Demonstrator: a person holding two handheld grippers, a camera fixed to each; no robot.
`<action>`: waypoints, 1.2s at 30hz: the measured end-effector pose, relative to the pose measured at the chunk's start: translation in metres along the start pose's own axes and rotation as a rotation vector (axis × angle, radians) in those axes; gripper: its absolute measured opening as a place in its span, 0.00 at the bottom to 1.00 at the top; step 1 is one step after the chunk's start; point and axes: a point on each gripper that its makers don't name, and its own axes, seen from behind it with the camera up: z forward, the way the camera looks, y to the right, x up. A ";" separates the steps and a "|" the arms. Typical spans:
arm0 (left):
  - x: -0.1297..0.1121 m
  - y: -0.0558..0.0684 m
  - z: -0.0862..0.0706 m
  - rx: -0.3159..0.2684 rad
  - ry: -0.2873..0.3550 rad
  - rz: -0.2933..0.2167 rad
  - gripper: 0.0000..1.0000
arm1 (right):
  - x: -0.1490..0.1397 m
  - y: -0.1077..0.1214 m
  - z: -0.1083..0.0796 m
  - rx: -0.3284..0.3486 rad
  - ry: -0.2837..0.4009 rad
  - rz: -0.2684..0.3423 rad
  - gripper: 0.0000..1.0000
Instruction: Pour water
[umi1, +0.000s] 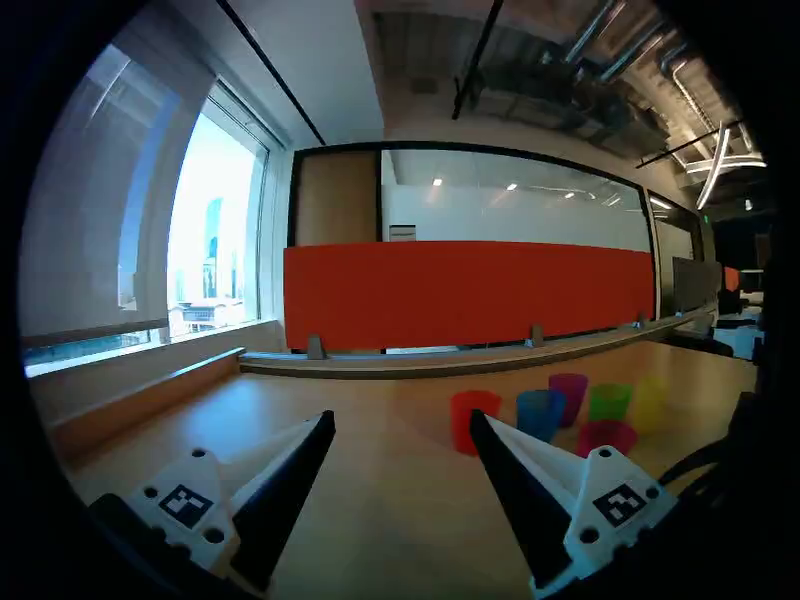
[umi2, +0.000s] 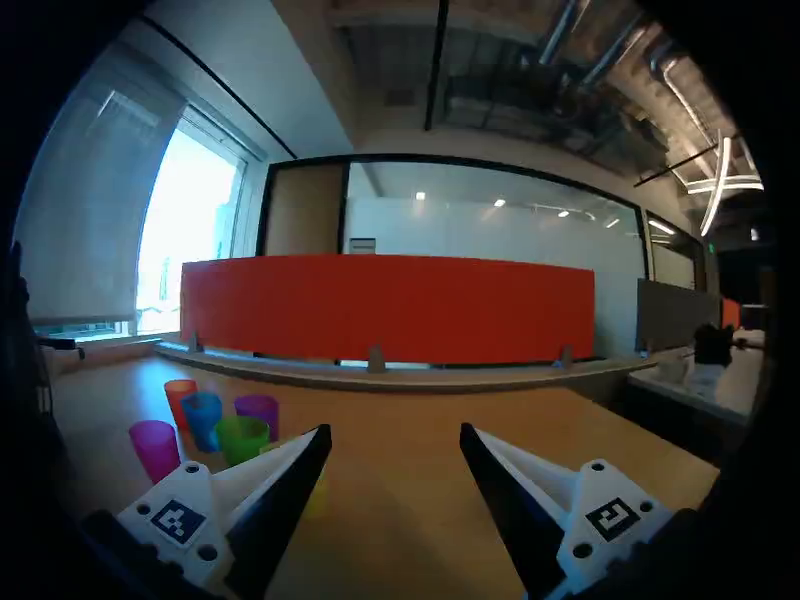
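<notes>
**Left claw**: jaws wide apart, nothing between them, held low over the table. Six cups stand close together ahead of it and to its right. The red cup is just beyond the right fingertip. The blue cup, purple cup, green cup and yellow cup follow farther right. The pink cup is nearest, beside the right finger.

**Right claw**: jaws wide apart, empty. The cups lie ahead and to its left, with the yellow cup partly hidden behind its left finger. Cup contents cannot be told.

A red panel crosses the table's far edge ahead of both claws.
</notes>
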 end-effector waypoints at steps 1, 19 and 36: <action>0.004 0.000 0.000 -0.001 0.000 -0.001 1.00 | 0.005 -0.001 0.000 0.001 0.001 0.000 0.99; 0.096 -0.011 0.024 -0.016 0.041 0.014 1.00 | 0.101 0.006 0.021 0.004 0.013 0.034 0.99; 0.134 -0.011 0.040 -0.045 0.024 0.003 1.00 | 0.137 0.011 0.036 0.008 0.011 0.027 1.00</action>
